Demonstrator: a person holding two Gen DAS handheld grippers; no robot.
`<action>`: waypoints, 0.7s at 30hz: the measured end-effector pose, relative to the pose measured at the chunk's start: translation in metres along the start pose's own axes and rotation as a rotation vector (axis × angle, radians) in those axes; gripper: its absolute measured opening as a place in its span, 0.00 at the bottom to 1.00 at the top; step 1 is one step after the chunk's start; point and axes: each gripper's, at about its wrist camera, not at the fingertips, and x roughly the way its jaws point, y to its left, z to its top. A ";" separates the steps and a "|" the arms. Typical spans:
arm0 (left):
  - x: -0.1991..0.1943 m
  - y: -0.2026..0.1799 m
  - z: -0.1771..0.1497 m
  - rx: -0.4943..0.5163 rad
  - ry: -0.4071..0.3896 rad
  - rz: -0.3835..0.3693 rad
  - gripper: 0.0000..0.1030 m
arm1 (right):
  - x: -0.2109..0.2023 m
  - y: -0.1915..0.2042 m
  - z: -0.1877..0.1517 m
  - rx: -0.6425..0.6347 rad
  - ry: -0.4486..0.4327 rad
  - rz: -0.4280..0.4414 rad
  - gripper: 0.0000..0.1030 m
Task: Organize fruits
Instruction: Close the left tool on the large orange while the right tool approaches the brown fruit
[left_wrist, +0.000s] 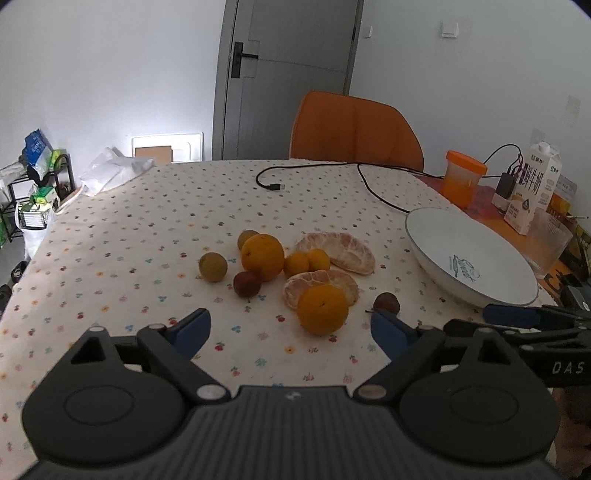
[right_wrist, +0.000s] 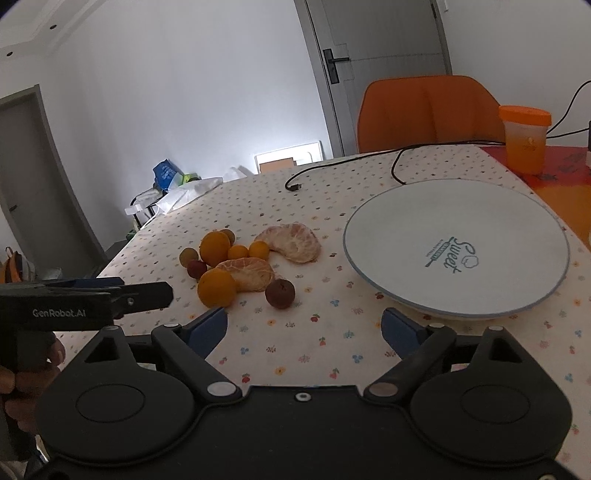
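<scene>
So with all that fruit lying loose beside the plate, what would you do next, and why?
Probably ease the right gripper forward onto the dark round fruit. Its jaws are open and empty, that fruit lies nearest, and the plate holds nothing yet.

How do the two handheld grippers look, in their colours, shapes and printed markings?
Both the left gripper and the right gripper are matte black, with a ribbed body, two round discs, angular linkage arms with silver pins, and blue fingers. The right wrist view shows "GenRobot.AI" in white on the left one's side; the left wrist view shows "DAS" on the other's.
</scene>
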 end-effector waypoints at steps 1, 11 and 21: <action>0.002 0.000 0.001 -0.002 0.003 -0.005 0.87 | 0.002 -0.001 0.001 0.003 0.004 0.004 0.85; 0.023 -0.004 0.009 -0.019 0.014 -0.054 0.65 | 0.022 -0.009 0.008 0.048 0.041 0.073 0.66; 0.046 0.000 0.006 -0.052 0.063 -0.108 0.39 | 0.036 -0.005 0.011 0.051 0.078 0.114 0.46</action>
